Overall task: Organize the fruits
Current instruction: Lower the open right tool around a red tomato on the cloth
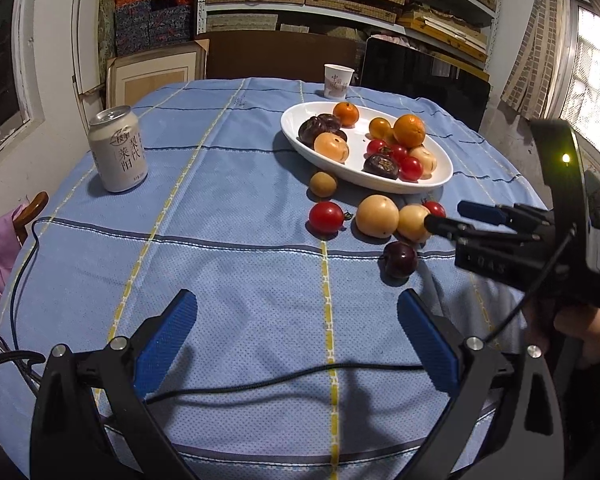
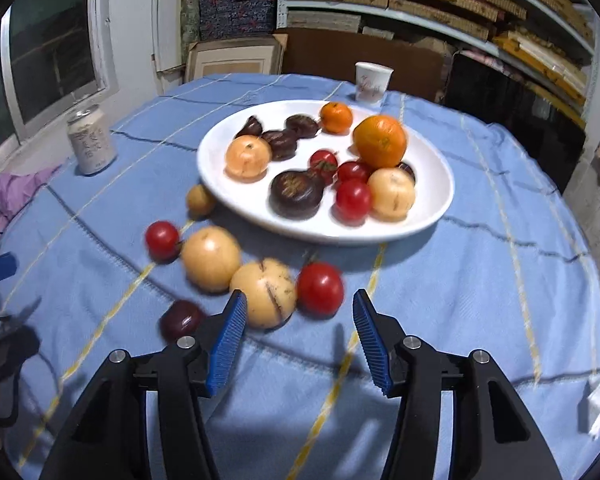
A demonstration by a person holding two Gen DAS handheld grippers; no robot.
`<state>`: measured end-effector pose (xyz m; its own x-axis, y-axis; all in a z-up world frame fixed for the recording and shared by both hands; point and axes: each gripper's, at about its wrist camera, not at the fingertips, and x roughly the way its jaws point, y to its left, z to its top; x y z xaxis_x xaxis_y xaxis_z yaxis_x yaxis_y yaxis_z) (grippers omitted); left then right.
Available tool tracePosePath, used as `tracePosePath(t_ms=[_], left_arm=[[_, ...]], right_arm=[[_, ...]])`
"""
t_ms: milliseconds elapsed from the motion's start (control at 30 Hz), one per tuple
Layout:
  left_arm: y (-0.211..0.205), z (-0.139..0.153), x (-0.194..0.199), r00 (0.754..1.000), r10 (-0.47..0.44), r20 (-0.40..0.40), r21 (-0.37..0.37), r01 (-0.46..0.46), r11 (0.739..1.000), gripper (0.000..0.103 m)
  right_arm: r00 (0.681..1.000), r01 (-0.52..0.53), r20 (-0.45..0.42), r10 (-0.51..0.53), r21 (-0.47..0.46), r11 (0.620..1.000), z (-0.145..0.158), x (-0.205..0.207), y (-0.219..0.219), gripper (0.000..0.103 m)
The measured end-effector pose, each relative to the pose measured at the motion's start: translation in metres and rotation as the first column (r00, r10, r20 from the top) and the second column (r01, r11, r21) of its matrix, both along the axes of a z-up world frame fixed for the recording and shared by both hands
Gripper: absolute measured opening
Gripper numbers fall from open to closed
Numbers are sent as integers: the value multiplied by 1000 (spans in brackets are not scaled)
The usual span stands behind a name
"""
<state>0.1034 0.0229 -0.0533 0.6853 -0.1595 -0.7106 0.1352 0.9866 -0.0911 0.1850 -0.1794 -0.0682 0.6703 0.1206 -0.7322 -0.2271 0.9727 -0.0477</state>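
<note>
So we're lining the right gripper (image 2: 298, 334) up on the loose fruit, jaws apart with nothing between them. The red tomato (image 2: 320, 289) sits just ahead of the gap, touching the yellow fruit (image 2: 267, 293), so we'd come in slightly right to avoid nudging its neighbour. It's small, round, glossy, probably slippery, lying on the tabletop (image 2: 480, 280) near the white plate (image 2: 432, 216). Our left gripper (image 1: 296, 340) hangs open and empty over bare cloth.
</note>
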Motion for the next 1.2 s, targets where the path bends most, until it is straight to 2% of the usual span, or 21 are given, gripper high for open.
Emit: tracePosePath(t_ms=[200, 300, 433, 600, 733, 800, 833, 867, 1000, 1133, 1200], left_arm=[[2, -2, 2, 1000, -7, -3, -14, 7, 1000, 98], [1, -2, 2, 1000, -15, -5, -23, 15, 1000, 98], [2, 0, 3, 1000, -22, -2, -25, 22, 999, 98], [0, -1, 4, 1000, -27, -9, -46, 26, 999, 98], [-3, -1, 4, 999, -33, -14, -38, 33, 999, 98], [-4, 0, 4, 999, -33, -14, -33, 32, 999, 98], [-4, 0, 4, 999, -33, -14, -33, 32, 999, 98], [-4, 1, 4, 999, -33, -13, -32, 32, 999, 98], [-10, 10, 7, 998, -55, -6, -20, 55, 998, 98], [-27, 25, 14, 995, -91, 35, 54, 89, 995, 98], [-39, 25, 22, 994, -110, 25, 89, 107, 990, 98]], right_arm=[[998, 54, -11, -54, 63, 996, 2, 10, -24, 55], [1000, 24, -17, -23, 47, 999, 2, 5, -25, 55], [1000, 25, 7, -25, -25, 999, 0, -2, -28, 55], [998, 59, -19, -60, -25, 998, -7, 17, -37, 55], [995, 86, -49, -89, -62, 994, -18, 38, -35, 55], [991, 86, -98, -92, -59, 995, -26, 47, -35, 46], [991, 86, -97, -90, -43, 995, -26, 46, -36, 41], [991, 86, -103, -89, -40, 996, -25, 45, -37, 29], [996, 40, -84, -42, -18, 999, -14, 18, -33, 28], [998, -47, -27, 48, 16, 999, 1, -33, -28, 28], [996, -84, -9, 84, 10, 996, 3, -58, -27, 28]])
